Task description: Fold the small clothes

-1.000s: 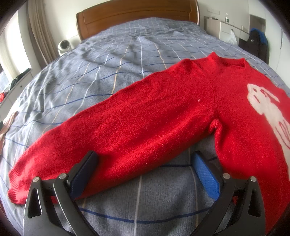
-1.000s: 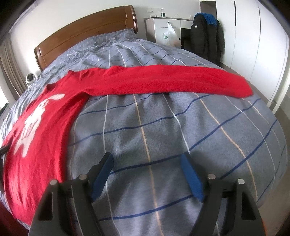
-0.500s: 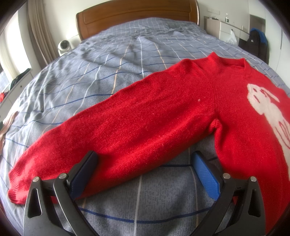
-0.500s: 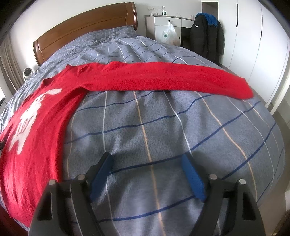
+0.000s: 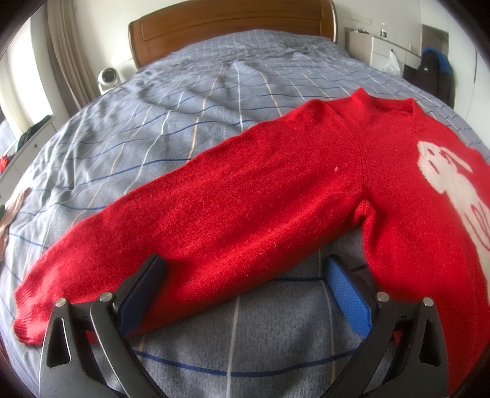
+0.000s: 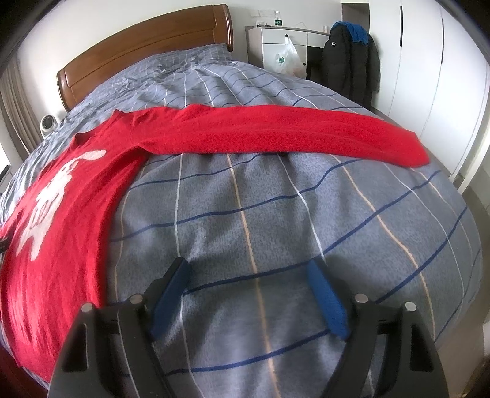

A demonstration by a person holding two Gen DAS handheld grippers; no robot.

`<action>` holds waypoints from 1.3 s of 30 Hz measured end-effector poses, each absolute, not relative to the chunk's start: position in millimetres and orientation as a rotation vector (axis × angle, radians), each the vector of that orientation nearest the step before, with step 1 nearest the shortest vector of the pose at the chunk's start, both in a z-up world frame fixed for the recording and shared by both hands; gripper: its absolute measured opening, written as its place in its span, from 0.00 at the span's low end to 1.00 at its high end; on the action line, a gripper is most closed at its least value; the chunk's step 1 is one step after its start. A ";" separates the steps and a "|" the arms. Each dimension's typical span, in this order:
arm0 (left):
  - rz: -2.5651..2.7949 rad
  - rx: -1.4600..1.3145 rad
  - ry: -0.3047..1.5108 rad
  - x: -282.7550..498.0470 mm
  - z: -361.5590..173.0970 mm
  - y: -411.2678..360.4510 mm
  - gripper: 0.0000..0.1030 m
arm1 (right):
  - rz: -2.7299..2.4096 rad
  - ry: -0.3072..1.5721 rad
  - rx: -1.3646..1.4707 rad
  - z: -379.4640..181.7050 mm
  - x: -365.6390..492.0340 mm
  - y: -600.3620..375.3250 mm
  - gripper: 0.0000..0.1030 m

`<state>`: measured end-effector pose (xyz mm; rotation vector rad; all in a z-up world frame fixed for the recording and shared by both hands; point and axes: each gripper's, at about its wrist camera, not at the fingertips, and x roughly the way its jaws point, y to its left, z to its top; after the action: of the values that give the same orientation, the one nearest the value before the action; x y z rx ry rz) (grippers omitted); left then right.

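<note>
A red sweater (image 5: 275,196) with a white figure on its chest lies flat, front up, on the bed, both sleeves spread out. In the left wrist view my left gripper (image 5: 245,275) is open and empty, low over the near edge of the left sleeve, close to the armpit. In the right wrist view the sweater (image 6: 76,199) lies at the left and its other sleeve (image 6: 291,131) stretches across to the right. My right gripper (image 6: 248,275) is open and empty above bare bedcover, well short of that sleeve.
The bed has a grey-blue checked cover (image 6: 275,214) and a wooden headboard (image 5: 232,27). A white cabinet (image 6: 275,46), a hanging plastic bag and a dark coat (image 6: 349,61) stand at the right of the bed. A small white round device (image 5: 107,76) sits at the left.
The right gripper has moved forward and turned a little right, so the right sleeve sits lower and nearer in its view. The left gripper has stayed still.
</note>
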<state>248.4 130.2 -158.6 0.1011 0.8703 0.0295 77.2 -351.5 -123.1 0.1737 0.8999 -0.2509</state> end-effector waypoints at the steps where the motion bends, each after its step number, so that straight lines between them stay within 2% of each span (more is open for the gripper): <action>1: 0.030 0.101 0.870 248.5 -158.5 130.4 1.00 | -0.250 0.898 0.177 -122.9 76.5 -351.8 0.77; 14: 0.030 0.101 0.870 248.4 -158.5 130.4 1.00 | -0.194 0.862 0.163 -116.6 70.5 -346.7 0.77; 28: 0.031 0.102 0.870 248.3 -158.5 130.4 1.00 | -0.005 0.729 0.086 -90.1 51.6 -317.1 0.77; 34: 0.031 0.102 0.869 248.3 -158.5 130.4 1.00 | 0.119 0.712 0.019 -85.4 42.0 -296.4 0.77; 39: 0.032 0.103 0.869 248.0 -158.6 130.2 1.00 | 0.145 0.727 0.067 -87.9 47.4 -301.4 0.77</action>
<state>248.0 130.2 -158.6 0.1025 0.8692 0.0315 47.4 -301.4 -87.9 0.0668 0.7271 0.1448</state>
